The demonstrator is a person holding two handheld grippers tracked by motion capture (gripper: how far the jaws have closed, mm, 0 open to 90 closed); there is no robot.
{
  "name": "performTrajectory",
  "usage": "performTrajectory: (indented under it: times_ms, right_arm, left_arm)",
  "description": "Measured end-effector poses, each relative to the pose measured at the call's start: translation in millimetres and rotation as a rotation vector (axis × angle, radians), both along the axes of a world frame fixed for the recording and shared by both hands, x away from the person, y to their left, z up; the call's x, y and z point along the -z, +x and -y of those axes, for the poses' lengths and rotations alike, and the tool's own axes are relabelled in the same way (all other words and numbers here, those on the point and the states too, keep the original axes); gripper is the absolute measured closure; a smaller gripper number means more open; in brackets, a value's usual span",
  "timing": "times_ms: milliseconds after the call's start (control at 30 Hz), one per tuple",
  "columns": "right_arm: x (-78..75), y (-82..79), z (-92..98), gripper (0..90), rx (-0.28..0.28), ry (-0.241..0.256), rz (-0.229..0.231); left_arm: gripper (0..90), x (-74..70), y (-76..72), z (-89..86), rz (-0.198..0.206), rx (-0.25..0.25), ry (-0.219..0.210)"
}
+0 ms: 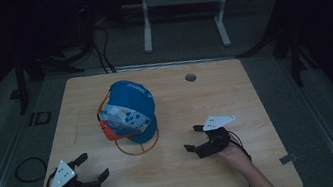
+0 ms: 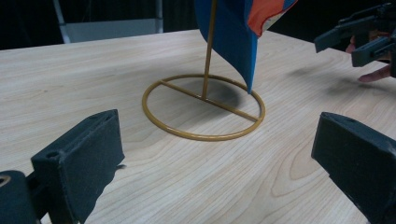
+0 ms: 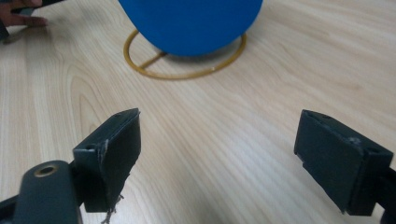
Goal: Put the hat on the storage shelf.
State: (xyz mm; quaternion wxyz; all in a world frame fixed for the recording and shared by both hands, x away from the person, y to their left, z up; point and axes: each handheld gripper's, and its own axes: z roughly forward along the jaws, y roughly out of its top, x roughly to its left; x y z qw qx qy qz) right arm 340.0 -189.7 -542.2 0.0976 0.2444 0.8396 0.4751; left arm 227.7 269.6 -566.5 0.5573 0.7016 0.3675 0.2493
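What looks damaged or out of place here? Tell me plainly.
The left jaw pad of the right gripper is frayed at its lower edge, with loose threads hanging. Otherwise nothing stands out: the blue cap sits on its yellow wire stand, upright on the table.

Blue cap cut off by the top edge of the left gripper view; crown unseen there. Upright rod of the wire stand hidden under the cap in the high view. White lettering on the cap's crown too small to read. Other hand-held gripper clipped by the right edge. Forearms cut by the bottom edge.
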Motion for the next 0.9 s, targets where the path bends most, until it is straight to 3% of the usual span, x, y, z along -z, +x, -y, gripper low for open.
performTrajectory:
  times_ms: [167, 300, 567, 700, 833, 900]
  right_arm:
    - [7.9, -2.6, 11.6, 14.7, 0.034, -0.035, -0.01]
    - [8.4, -2.9, 22.2, 14.7, 0.065, -0.008, -0.012]
    - [11.5, -6.5, 47.1, 14.7, 0.106, -0.049, -0.003]
    - [11.7, -6.3, 59.1, 14.7, 0.138, -0.042, 0.0]
    - [12.8, -4.7, 61.2, 14.7, 0.152, -0.033, 0.0]
    - [13.8, -5.0, 59.1, 14.7, 0.145, -0.053, 0.011]
  left_arm:
    - [2.4, 0.0, 0.0, -0.4, -0.002, -0.005, 0.004]
    - [2.4, 0.2, -0.4, 0.3, -0.004, 0.001, 0.004]
    - [2.4, 0.8, -0.7, -0.3, -0.006, 0.0, -0.002]
    - [2.4, 1.4, -1.3, 0.1, -0.006, 0.002, 0.0]
    - [2.4, 1.7, -1.4, 0.3, -0.007, 0.002, -0.005]
    - [2.4, 1.7, -1.6, 0.3, -0.007, 0.0, -0.002]
